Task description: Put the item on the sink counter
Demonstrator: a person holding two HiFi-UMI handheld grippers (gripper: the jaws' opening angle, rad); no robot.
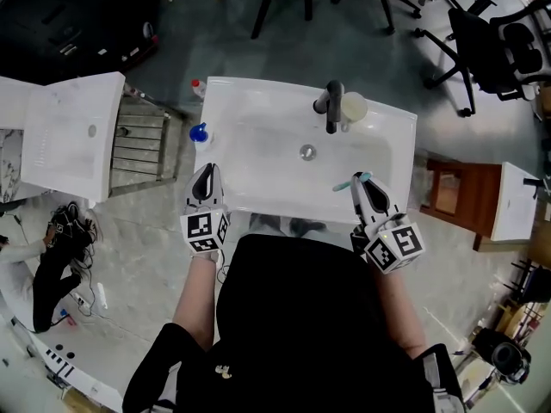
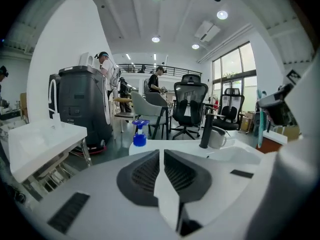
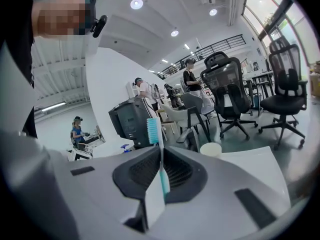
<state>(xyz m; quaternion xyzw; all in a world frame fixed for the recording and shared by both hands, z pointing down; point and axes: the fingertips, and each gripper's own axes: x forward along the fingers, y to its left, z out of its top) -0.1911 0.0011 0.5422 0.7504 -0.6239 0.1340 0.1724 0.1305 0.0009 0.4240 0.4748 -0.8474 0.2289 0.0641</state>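
R gripper [image 1: 358, 179] fingers pinch teal toothbrush [image 3: 152, 132]; L gripper [image 1: 207, 170] fingers nearly together, prob. empty.

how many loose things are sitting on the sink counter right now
2: a blue-topped bottle at the left edge of the counter, and a cup at the back beside the faucet. The toothbrush is clamped in the right gripper, not set down.

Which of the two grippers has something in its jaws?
The right gripper, closed on a teal toothbrush that sticks up between its jaws; the left gripper has its jaws together with nothing between them.
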